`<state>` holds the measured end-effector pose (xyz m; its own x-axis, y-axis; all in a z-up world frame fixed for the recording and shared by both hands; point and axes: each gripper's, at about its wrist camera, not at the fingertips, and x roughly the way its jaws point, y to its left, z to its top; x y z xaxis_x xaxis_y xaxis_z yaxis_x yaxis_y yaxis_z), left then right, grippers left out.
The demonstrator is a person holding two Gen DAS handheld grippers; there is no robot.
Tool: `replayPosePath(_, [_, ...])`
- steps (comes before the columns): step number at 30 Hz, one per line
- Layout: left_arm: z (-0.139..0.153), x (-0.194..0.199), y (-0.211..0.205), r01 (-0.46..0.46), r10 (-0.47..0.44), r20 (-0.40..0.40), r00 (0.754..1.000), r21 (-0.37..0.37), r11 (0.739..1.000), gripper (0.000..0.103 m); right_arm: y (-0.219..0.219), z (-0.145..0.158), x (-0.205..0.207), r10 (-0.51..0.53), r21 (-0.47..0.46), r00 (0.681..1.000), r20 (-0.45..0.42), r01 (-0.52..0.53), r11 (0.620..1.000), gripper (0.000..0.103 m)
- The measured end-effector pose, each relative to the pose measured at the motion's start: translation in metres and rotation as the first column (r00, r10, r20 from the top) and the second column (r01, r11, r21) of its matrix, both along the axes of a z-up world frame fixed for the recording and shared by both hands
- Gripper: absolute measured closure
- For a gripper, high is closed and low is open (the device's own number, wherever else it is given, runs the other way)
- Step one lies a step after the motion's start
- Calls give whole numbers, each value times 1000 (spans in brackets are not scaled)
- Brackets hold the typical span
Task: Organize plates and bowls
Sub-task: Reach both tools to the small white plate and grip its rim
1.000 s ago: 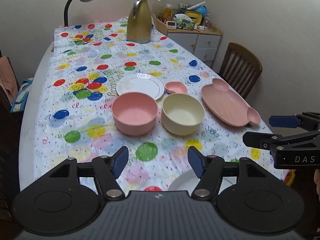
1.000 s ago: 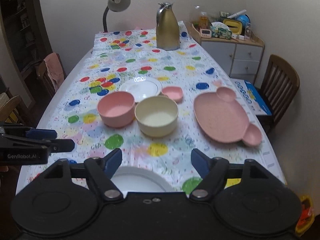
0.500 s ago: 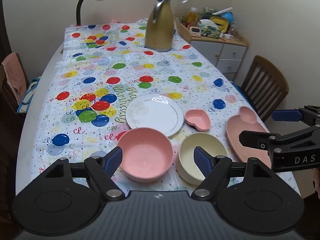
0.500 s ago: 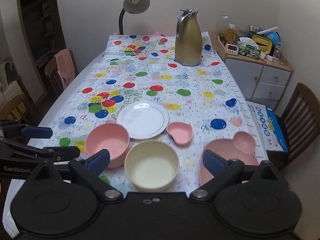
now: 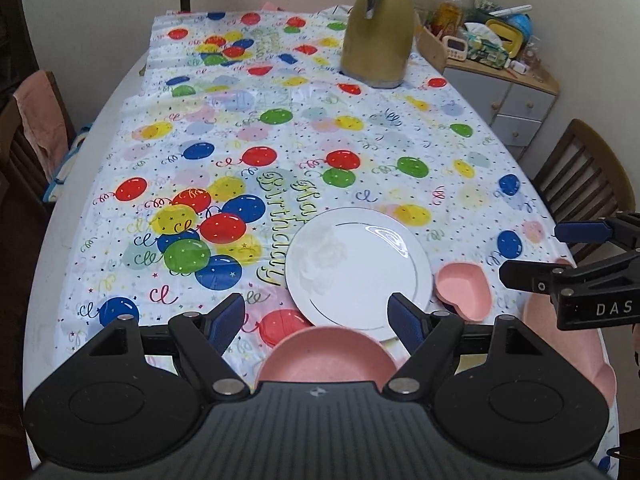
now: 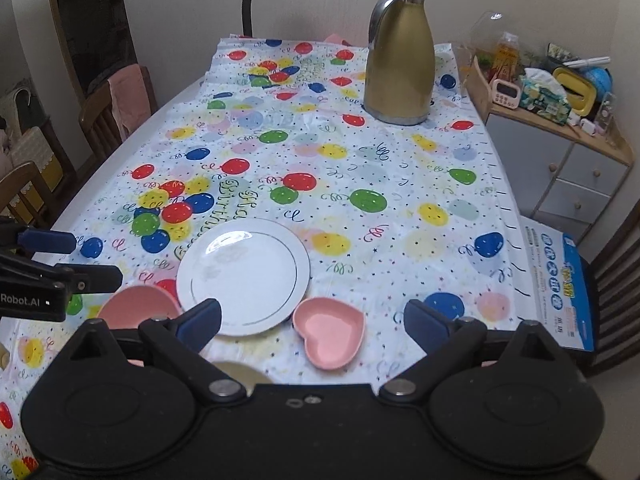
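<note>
Both grippers have swept forward over the bowls toward the white plate [image 5: 358, 266]. Left gripper [image 5: 316, 318] and right gripper [image 6: 312, 316] hang spread apart, empty. Best lower one squarely around the pink bowl [image 5: 326, 356] just before that plate.

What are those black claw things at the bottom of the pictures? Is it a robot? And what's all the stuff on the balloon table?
No robot here. A person holds a grabbing tool in each hand, and each tool has a little camera looking along its two fingers. So one picture comes from the left gripper and the other from the right gripper. Each camera also sees the other tool poking in from the side. Both are open and hold nothing. On the balloon tablecloth lie a white plate, a pink heart dish, a pink bowl and, near the far end, a gold jug. A big pink plate peeks out at one side.
</note>
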<state>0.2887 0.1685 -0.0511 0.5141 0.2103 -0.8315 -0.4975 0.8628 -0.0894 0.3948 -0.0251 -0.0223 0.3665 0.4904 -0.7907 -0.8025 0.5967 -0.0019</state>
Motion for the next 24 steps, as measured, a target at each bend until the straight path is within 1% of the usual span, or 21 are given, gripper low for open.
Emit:
replayPosePath(7, [-32, 25, 32, -82, 79, -62, 995, -40, 996, 25, 37, -27, 42, 15, -21, 996, -92, -17, 1000, 8])
replayPosePath(10, [-45, 34, 43, -99, 91, -88, 992, -89, 991, 25, 53, -42, 59, 6, -34, 991, -137, -11, 999, 15])
replayPosePath(12, [-53, 39, 48, -116, 107, -105, 989, -83, 990, 25, 62, -53, 68, -6, -43, 986, -166, -1, 999, 17])
replayPosePath(16, [-67, 46, 57, -154, 140, -123, 982, -112, 982, 25, 76, -76, 79, -13, -63, 974, -227, -1, 998, 29])
replayPosePath(19, [-77, 51, 58, -136, 118, -122, 985, -150, 979, 25, 82, -88, 84, -19, -67, 965, -260, 2, 998, 32])
replayPosePath(21, [-83, 54, 57, -131, 111, -125, 986, -162, 978, 26, 84, -94, 87, -20, -68, 960, -280, 1, 998, 37])
replayPosePath(22, [-85, 55, 58, -130, 110, -125, 986, -167, 977, 26, 84, -97, 87, -18, -70, 958, -288, -2, 998, 42])
replayPosePath(23, [-87, 55, 58, -132, 111, -127, 986, -169, 977, 31, 85, -100, 89, -17, -71, 955, -297, -4, 997, 47])
replayPosePath(24, [-90, 56, 60, -132, 109, -129, 986, -183, 974, 35, 84, -102, 91, -19, -72, 952, -305, -3, 997, 50])
